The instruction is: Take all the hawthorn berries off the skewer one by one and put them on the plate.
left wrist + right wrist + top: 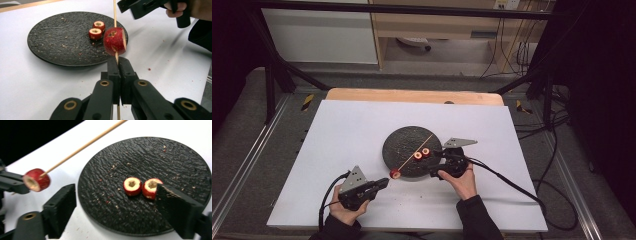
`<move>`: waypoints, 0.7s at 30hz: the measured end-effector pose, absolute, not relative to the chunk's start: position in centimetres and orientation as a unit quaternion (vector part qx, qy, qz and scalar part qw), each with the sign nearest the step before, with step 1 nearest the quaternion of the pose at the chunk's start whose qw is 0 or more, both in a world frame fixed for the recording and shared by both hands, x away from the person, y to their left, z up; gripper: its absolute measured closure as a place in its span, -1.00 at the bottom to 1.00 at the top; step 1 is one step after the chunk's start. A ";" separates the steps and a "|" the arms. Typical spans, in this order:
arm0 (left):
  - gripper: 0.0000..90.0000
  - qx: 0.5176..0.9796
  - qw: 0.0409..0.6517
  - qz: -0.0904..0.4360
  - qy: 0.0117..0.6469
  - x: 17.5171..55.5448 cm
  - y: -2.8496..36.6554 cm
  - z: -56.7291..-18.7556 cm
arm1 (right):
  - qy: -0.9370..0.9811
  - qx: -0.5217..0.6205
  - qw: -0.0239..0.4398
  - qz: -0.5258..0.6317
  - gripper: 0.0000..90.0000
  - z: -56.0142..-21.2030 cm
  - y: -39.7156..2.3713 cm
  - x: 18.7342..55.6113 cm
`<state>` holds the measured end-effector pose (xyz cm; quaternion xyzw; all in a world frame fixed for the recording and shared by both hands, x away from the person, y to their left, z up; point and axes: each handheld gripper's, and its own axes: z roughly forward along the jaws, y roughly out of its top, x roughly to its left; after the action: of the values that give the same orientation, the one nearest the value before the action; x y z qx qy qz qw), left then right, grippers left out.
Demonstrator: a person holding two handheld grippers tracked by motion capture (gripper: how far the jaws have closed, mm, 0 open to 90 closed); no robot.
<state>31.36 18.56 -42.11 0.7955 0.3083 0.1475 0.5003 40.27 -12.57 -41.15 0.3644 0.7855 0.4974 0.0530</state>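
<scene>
**One slice on the stick, two to go**

On the left, the left tongs [117, 65] are clenched on the skewer [115, 15], jaws pressed tight together round the thin wood just below the threaded slice [114, 41]. That slice sits right above the jaw tips, and the stick runs on past it, slanting over the plate [50, 42]. A good anchor: the grip is close to the fruit, so the stick should not flex much.

Moving right, two more cored slices lie side by side on the plate, touching or nearly so. The near slice [132, 186] lies between the jaws of the right tongs [117, 202]; the far slice [150, 188] is partly behind the right-hand jaw.

The right tongs are released, jaws wide, nothing in them, hanging just over the plate's near edge.

My read: the next pick wants the jaws centred on one slice alone, squeezing the red skin sides, not the cut faces, so the hole stays free for the point. Pinch gently, the flesh looks soft. Keep the left hand steady and carry the fruit to the stick.
</scene>
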 end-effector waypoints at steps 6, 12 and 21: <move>0.96 0.798 0.499 0.145 0.305 31.3 18.2 -42.2 | 0.779 0.360 0.040 0.512 -0.83 -41.1 -13.2 39.1; 0.96 0.801 0.498 0.144 0.300 31.2 17.9 -42.2 | 0.777 0.353 0.027 0.520 -0.85 -41.3 -12.8 38.3; 0.96 0.808 0.493 0.137 0.291 30.9 16.9 -42.6 | 0.776 0.344 0.001 0.528 -0.75 -42.3 -11.8 37.6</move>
<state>30.92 16.91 -42.55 0.8083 0.2909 0.1375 0.4932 37.60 -11.76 -42.28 0.3441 0.7763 0.5281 0.0011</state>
